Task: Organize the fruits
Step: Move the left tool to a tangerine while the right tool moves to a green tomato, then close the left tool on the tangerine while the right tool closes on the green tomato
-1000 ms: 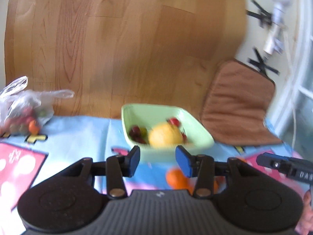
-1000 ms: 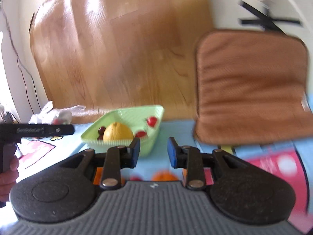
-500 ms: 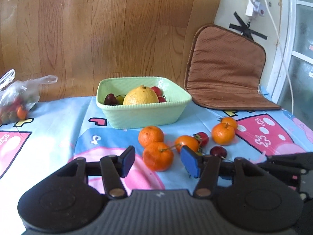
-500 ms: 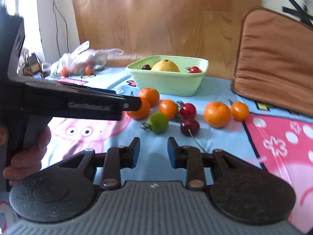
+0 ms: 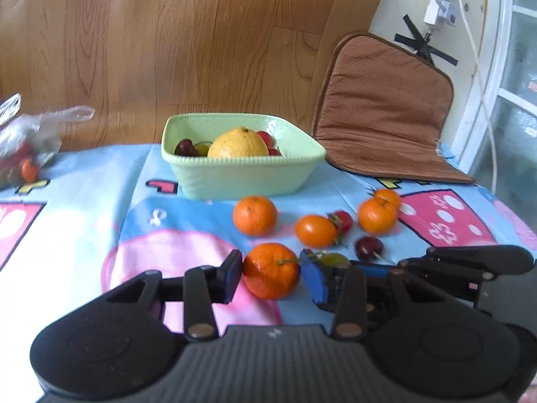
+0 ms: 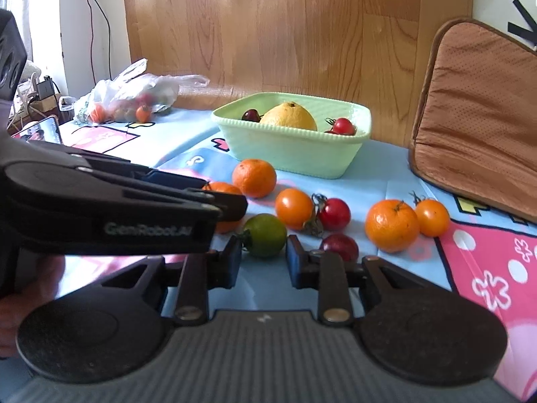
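Currently, the left gripper (image 5: pixel 271 276) is spread around the nearest round orange mandarin (image 5: pixel 271 270); the right gripper (image 6: pixel 263 261) is spread before the round green tomato (image 6: pixel 265 234). The pale green ribbed square bowl (image 5: pixel 241 178) stands behind. Risk: off-centre closing may roll smooth fruit along the printed blue-and-pink tablecloth (image 5: pixel 84 208); the grippers could also collide.

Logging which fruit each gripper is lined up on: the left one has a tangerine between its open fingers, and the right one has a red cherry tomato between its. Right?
Not quite. The right gripper is lined up on the green tomato, not a red one, as the right wrist view shows. The left gripper does have a tangerine between its open fingers.
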A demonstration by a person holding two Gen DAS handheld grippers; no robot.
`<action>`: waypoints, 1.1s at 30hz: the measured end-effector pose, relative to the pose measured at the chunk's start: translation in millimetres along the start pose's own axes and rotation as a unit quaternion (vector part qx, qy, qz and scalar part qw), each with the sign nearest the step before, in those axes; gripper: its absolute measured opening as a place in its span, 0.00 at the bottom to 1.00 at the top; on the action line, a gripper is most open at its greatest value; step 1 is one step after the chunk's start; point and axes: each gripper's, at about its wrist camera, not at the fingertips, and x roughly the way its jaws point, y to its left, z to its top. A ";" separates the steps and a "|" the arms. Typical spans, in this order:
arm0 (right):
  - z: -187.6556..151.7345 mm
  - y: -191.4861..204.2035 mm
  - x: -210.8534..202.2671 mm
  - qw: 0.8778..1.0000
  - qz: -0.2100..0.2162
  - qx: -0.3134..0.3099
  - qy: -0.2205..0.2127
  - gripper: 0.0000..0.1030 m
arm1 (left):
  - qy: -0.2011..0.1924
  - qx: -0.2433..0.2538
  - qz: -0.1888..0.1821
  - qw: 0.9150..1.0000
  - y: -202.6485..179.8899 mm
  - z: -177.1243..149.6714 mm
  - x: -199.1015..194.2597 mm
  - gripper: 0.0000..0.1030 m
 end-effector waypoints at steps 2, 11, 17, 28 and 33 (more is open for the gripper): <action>-8.8 5.3 -13.1 1.000 0.005 -0.003 -0.001 0.30 | -0.002 -0.003 -0.006 1.000 0.0 -9.7 -14.7 0.37; -53.4 27.8 -71.9 1.000 0.000 0.013 -0.021 0.30 | -0.019 -0.006 -0.018 1.000 -5.1 -59.0 -70.6 0.37; -62.2 31.2 -76.3 1.000 -0.003 0.021 -0.023 0.31 | -0.035 0.023 -0.001 0.999 -17.1 -72.4 -79.8 0.39; -65.4 31.0 -77.3 0.999 0.000 0.024 -0.023 0.34 | -0.033 0.044 0.013 0.998 -24.4 -68.2 -73.0 0.51; -64.3 33.1 -76.0 1.000 -0.001 0.019 -0.023 0.45 | -0.024 0.049 0.011 0.998 -25.8 -68.0 -65.9 0.48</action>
